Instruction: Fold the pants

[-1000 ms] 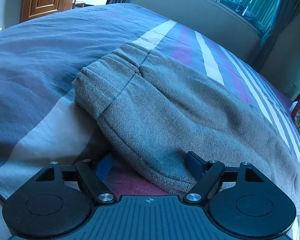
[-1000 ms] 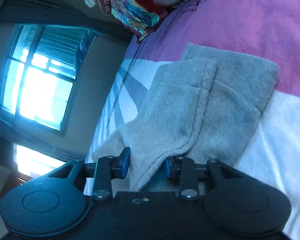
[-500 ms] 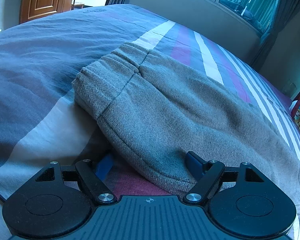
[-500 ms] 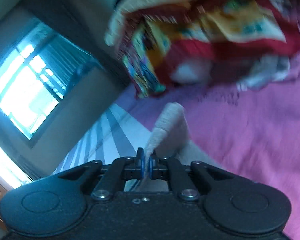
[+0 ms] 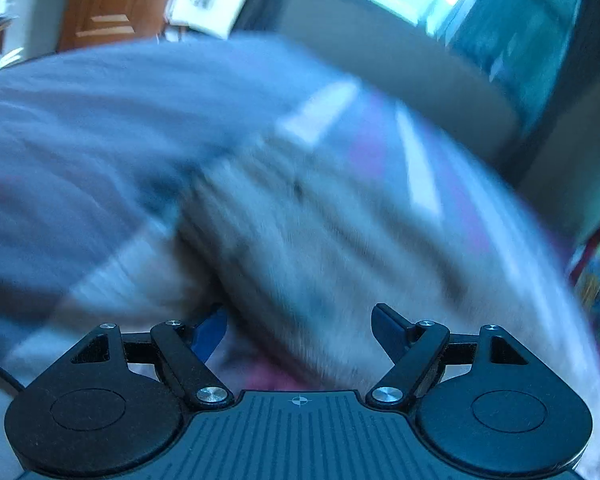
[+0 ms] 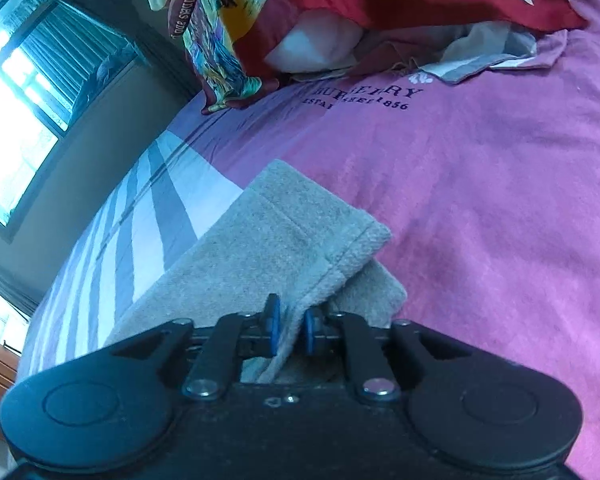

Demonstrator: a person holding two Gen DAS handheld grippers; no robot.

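Grey sweatpants point(image 5: 300, 240) lie on the striped bed cover; the left wrist view is blurred by motion. My left gripper point(image 5: 298, 324) is open, its fingers either side of the near edge of the waist end. In the right wrist view the leg ends of the pants point(image 6: 296, 240) lie folded on the pink part of the cover. My right gripper point(image 6: 292, 330) is nearly closed around the hem edge of the upper leg, with a small gap between pads and cloth.
A colourful pillow point(image 6: 340, 8) and crumpled cloth lie at the head of the bed point(image 6: 500, 200). A window with curtains point(image 6: 16, 92) is to the left. A wooden door point(image 5: 108, 4) stands beyond the bed in the left wrist view.
My right gripper, fully shut on the leg hem half a second ago, has lowered it and its jaws have parted slightly. The left gripper has started moving, blurring its view.
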